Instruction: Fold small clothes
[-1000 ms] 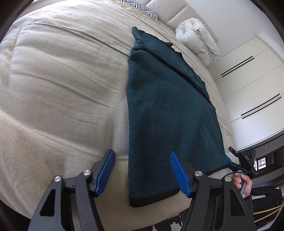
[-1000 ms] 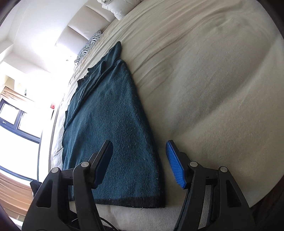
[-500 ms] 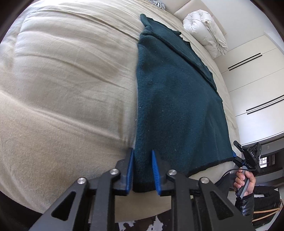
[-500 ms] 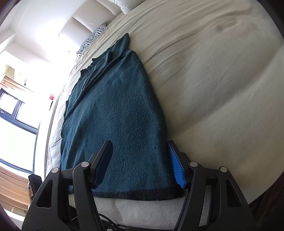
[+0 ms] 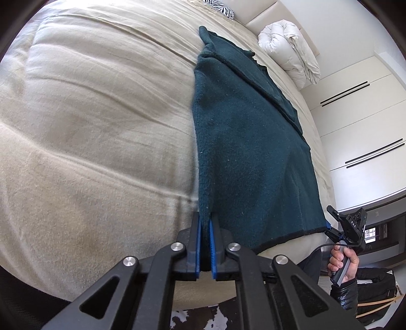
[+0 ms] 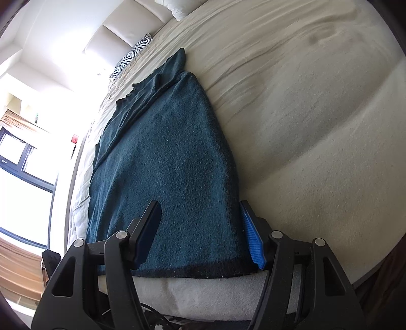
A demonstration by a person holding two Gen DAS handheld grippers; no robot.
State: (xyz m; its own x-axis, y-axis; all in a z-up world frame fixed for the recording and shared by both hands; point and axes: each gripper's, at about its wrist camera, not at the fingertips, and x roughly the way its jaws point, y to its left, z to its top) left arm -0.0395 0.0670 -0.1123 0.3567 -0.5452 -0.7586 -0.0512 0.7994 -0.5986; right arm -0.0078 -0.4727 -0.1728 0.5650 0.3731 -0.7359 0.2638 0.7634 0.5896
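A dark teal knitted garment point(image 5: 248, 152) lies flat and lengthwise on the beige bed point(image 5: 88, 127), its dark hem at the near edge. My left gripper point(image 5: 205, 223) is shut on the hem's near left corner. In the right wrist view the garment point(image 6: 165, 165) fills the middle. My right gripper point(image 6: 200, 223) is open and straddles the hem's right corner, one finger over the fabric and the blue pad point(image 6: 251, 241) at its right edge. The right gripper also shows in the left wrist view point(image 5: 347, 228), held by a hand.
A rolled white duvet point(image 5: 289, 50) and a zebra-print pillow point(image 5: 220, 6) lie at the head of the bed. White wardrobe doors point(image 5: 360, 121) stand on the right. A window point(image 6: 20, 165) is on the left in the right wrist view.
My left gripper moved forward and closed on the hem's left corner. My right gripper moved forward until its open fingers straddle the right corner of the hem.
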